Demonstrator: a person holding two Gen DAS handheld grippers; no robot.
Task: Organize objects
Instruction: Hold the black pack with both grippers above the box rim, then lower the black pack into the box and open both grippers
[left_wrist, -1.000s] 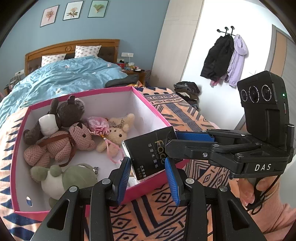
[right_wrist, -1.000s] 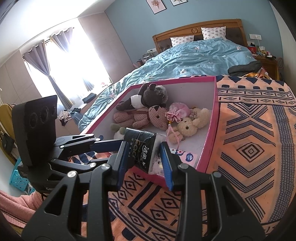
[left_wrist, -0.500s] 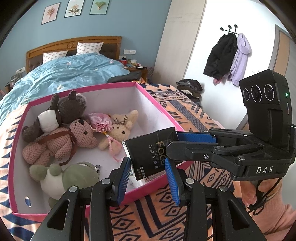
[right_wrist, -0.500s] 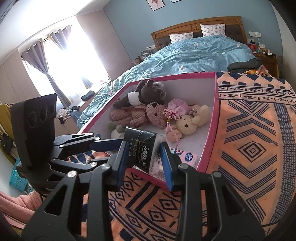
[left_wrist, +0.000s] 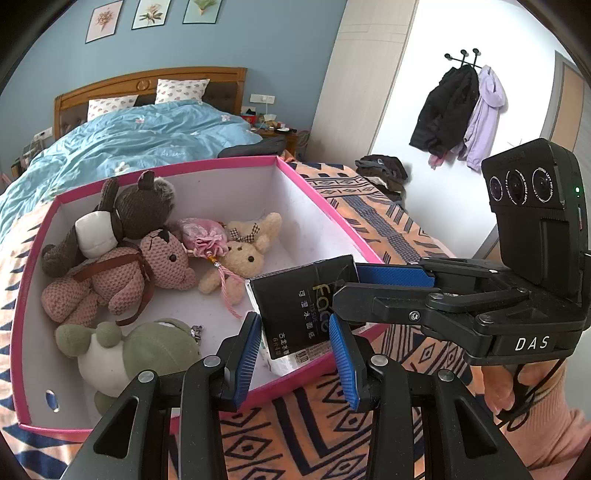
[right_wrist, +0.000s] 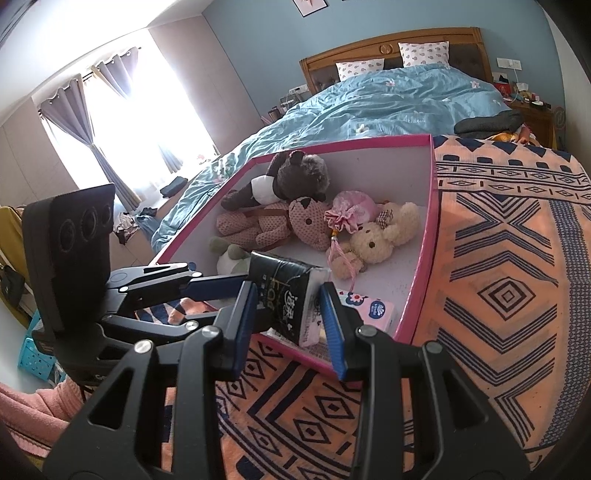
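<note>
The right tool (right_wrist: 289, 295) pinches the black plastic tissue pack (left_wrist: 306, 306) over the near right corner of the pink cardboard box (left_wrist: 325, 199), where the soft toys (left_wrist: 147, 266) already lie, so it only needs dropping in; the left tool (left_wrist: 294, 323) sits around the pack too, but I cannot tell if it squeezes.

Four stuffed toys are lying in the box (left_wrist: 325, 206): a dark brown bear (left_wrist: 144, 206), a pink knitted bear (left_wrist: 122, 280), a cream bear (left_wrist: 243, 251) and a green frog (left_wrist: 144, 354). One pink pouch (left_wrist: 201, 234) is sitting among them. Two tissue packs are showing at the near edge: one black (left_wrist: 299, 306), one pink-and-white (right_wrist: 369, 308).
</note>
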